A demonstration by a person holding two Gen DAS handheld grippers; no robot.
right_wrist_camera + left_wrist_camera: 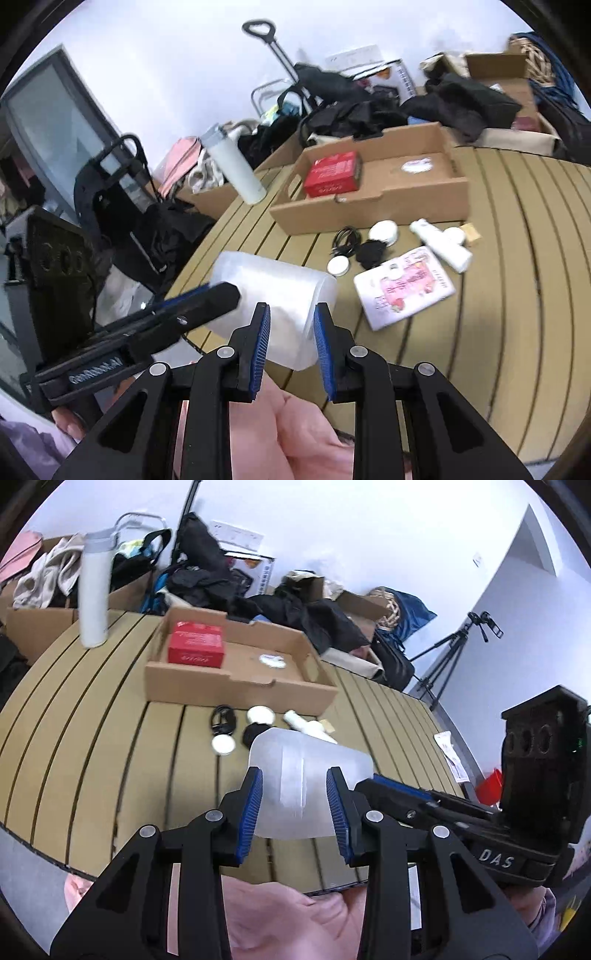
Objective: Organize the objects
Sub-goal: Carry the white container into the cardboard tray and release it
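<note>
Two grippers, one translucent plastic container held between them above a slatted wooden table.

Left wrist view:
- Left gripper: blue-padded fingers set on either side of the translucent container, pads against its flanks; clamped on it.
- Right gripper: comes in from the right, its tip at the container's right edge; from here I cannot tell how its jaws stand.
- Slatted table: bears an open cardboard tray.
- In the tray: red box at the left end, a small white round item near the middle.
- Just in front of the tray: coiled black cable, two white round lids, a white tube lying flat.
- White flask upright at the table's far left.
- Tripod on the floor at right.

Right wrist view:
- Right gripper: fingers parted, straddling the near end of the container; whether the pads press it cannot be told.
- Left gripper: enters from the left, its tip against the container's side.
- Container lies on its side in the air over the table's left edge, well short of the tray.
- Pink-printed flat packet on the table, just beside the white tube and lids.
- Red box in the tray's left end.
- White flask stands tilted in this lens, beside the tray.
</note>
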